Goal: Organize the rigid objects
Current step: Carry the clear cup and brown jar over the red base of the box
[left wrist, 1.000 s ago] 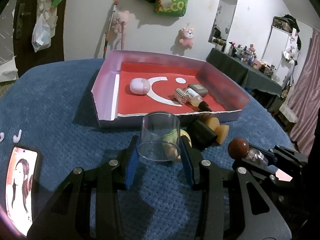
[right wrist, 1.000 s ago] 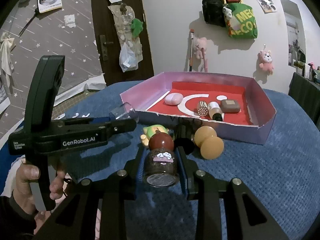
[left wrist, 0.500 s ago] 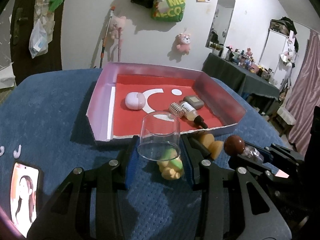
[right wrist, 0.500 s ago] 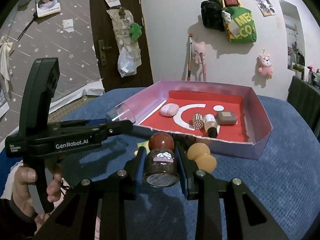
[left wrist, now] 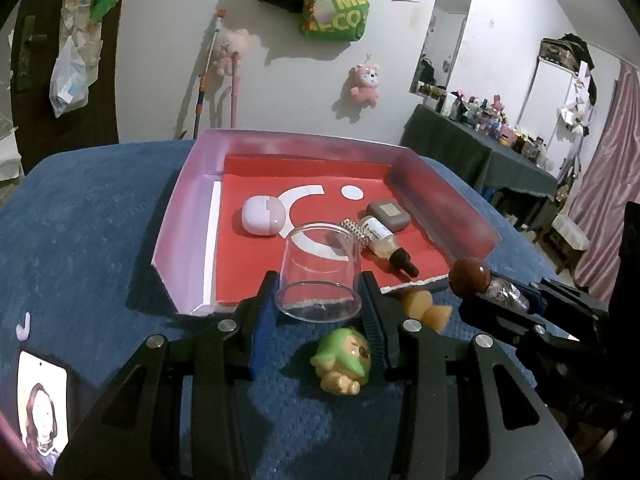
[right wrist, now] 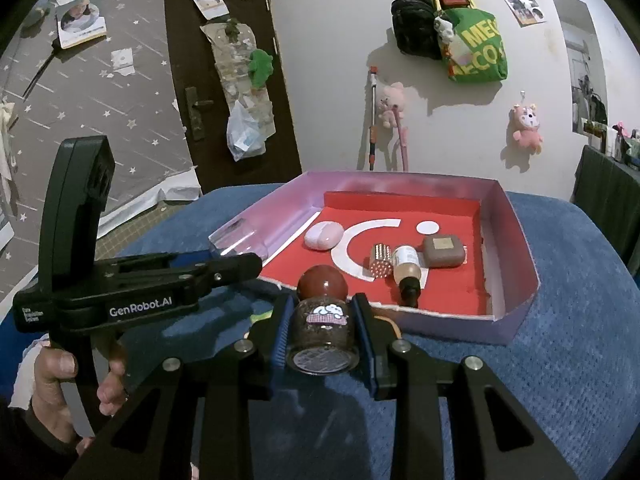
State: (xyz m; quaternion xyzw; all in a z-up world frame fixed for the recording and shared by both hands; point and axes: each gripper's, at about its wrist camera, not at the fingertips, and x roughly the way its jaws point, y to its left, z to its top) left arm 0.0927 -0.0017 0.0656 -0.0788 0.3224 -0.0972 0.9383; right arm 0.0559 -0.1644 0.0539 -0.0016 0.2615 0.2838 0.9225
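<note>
Green toy figure (left wrist: 342, 360) and tan piece (left wrist: 425, 307) lie lower centre, before pink tray (left wrist: 182, 216). Left gripper (left wrist: 318, 304) clamps clear cup (left wrist: 320, 270); right gripper (right wrist: 322, 334) clamps brown-stoppered jar (right wrist: 322, 322), centre frame.

wall: white wall (left wrist: 280, 92) hung with bags and plush toys | upper left: dark door (right wrist: 224, 72) seen | upper right: mirror (left wrist: 440, 36) mounted | right edge: pink curtain (left wrist: 608, 184) seen beside cluttered dark table (left wrist: 472, 152)
</note>
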